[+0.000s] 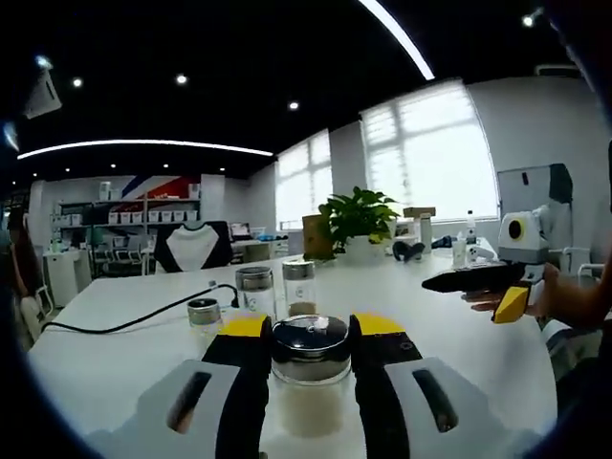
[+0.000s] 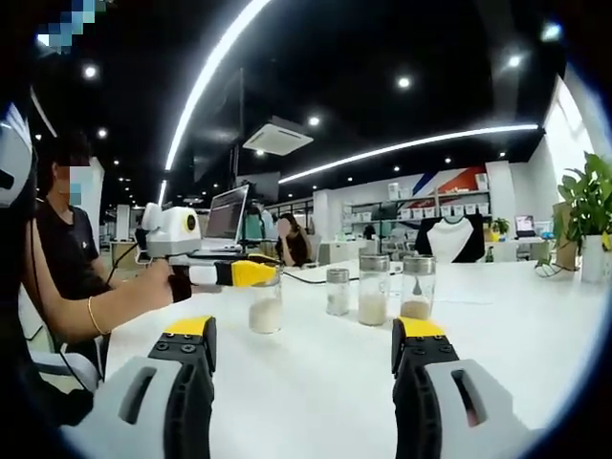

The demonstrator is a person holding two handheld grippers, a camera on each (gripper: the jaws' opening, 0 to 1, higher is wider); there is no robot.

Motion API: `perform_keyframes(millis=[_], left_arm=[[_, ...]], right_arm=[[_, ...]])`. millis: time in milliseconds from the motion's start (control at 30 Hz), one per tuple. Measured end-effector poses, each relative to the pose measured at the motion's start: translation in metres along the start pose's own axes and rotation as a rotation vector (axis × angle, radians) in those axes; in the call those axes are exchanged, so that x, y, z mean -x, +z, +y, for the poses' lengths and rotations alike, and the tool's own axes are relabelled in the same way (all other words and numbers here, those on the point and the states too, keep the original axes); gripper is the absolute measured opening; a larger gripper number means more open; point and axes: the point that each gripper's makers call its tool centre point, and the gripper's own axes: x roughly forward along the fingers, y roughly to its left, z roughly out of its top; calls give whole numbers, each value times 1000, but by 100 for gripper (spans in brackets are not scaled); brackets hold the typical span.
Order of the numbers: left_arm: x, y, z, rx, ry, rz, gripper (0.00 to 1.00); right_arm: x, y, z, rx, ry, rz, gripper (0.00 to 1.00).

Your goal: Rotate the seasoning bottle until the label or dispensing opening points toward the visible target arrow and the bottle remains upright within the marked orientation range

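Where the white table [image 1: 115, 354] runs under both cameras, entries follow
Seasoning bottle: clear glass jar with a domed chrome lid [image 1: 310, 368], pale powder inside, upright on the table near its front edge; in the right gripper view the same jar [image 2: 266, 304] stands left of the other jars
Label and opening: cannot tell which way they face
Left gripper [image 1: 310, 330]: yellow-tipped black jaws clenched on the seasoning bottle, one pad on each side just under the lid; seen from the right gripper view it [image 2: 251, 273] reaches in level from the left, held by a hand [image 2: 158, 285] with a bracelet on the wrist
Right gripper [image 2: 304, 330]: jaws released and wide apart above bare table, grasping nothing; in the left gripper view it [image 1: 483, 279] hovers off to the right, well apart from the bottle
Nearby jars: short shaker with a metal cap [image 1: 204, 313], tall glass jar of white grains [image 1: 255, 291], tall glass jar of brown grains [image 1: 299, 286], standing in a row just behind the bottle
Cable: black lead [image 1: 134, 322] lying across the table at left
Background: potted green plant [image 1: 359, 220] at the table's far end; seated person [image 2: 287, 239] beyond a laptop
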Motion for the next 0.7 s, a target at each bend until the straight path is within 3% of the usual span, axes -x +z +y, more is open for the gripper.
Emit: perform_keyframes(millis=[367,700], left_arm=[[-5,1,-30,35,-147,-13,34],[-13,0,-53,27,-235,-7,34]], right_arm=[[-7,-10,11,13,50,31,75],[-15,-16,9,42,65,47,71]])
